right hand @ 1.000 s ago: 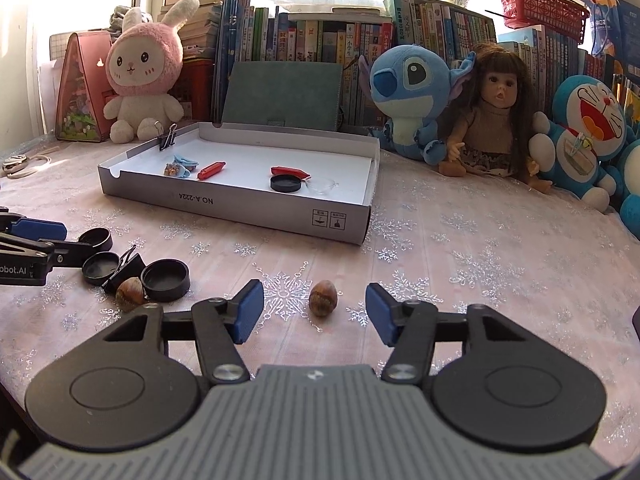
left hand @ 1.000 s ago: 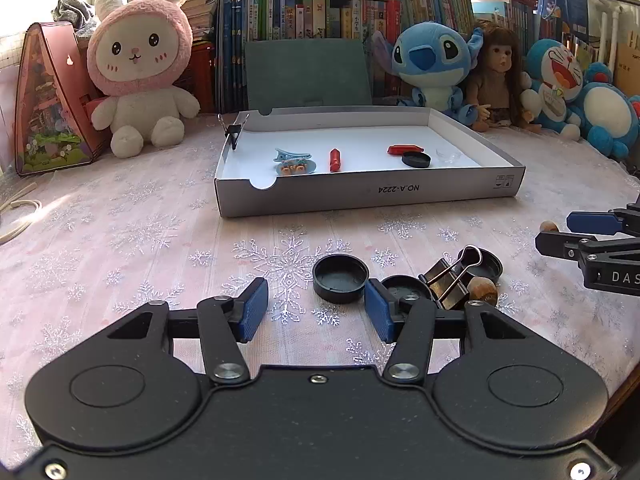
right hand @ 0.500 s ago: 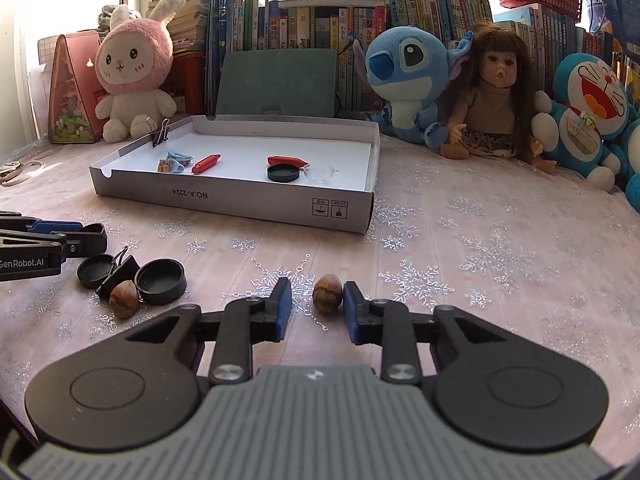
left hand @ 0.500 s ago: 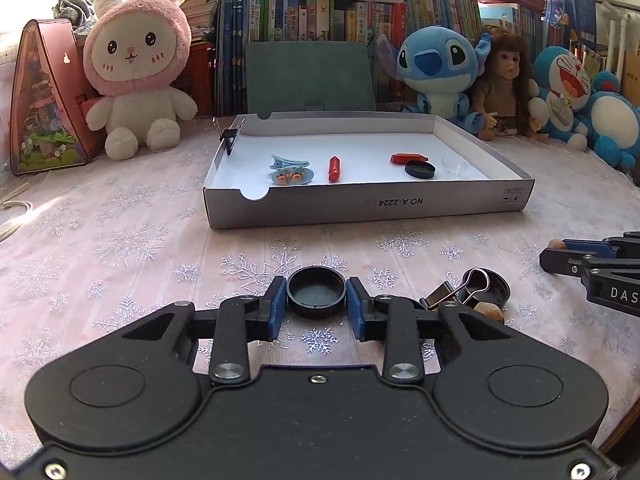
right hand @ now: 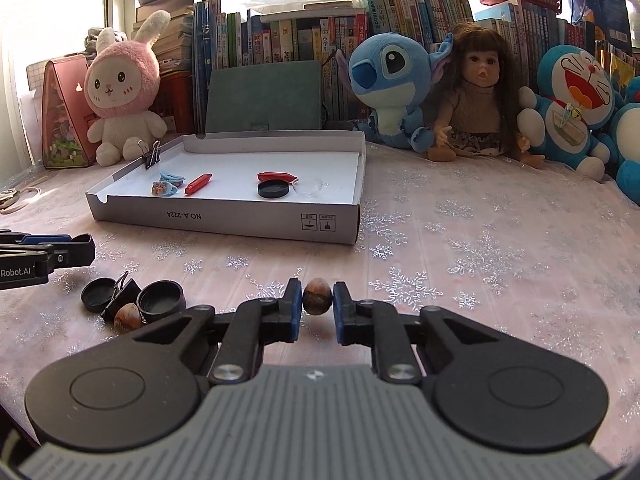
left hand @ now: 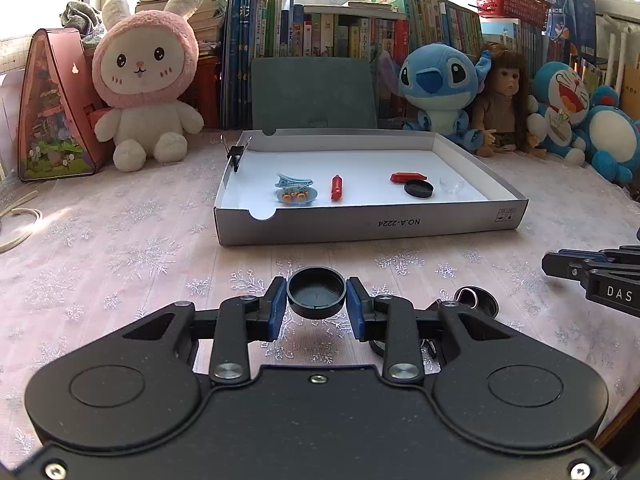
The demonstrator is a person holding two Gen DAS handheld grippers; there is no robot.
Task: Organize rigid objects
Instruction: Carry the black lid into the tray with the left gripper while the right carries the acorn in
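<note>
My left gripper (left hand: 317,301) is shut on a round black cap (left hand: 317,291), one blue pad against each side, low over the snowflake tablecloth. My right gripper (right hand: 317,307) has its jaws closing tight, and both pads press on a small brown nut (right hand: 317,297) at cloth level. Beyond both stands the white cardboard tray (left hand: 372,225), which holds a blue hair clip (left hand: 294,186), a red tube (left hand: 337,187), a flat red piece (left hand: 406,177) and another black cap (left hand: 418,189). To the left in the right wrist view lie two black caps (right hand: 161,299), a binder clip (right hand: 125,293) and a second nut (right hand: 127,318).
A binder clip (left hand: 237,153) grips the tray's left rim. Plush toys, a doll (right hand: 482,96) and rows of books (left hand: 332,34) line the back of the table. A green folder (left hand: 314,94) leans behind the tray. Each gripper shows at the edge of the other's view.
Both grippers went from wide open to shut: the left closed on the black cap, the right on the nut. Neither hand has shifted much.
</note>
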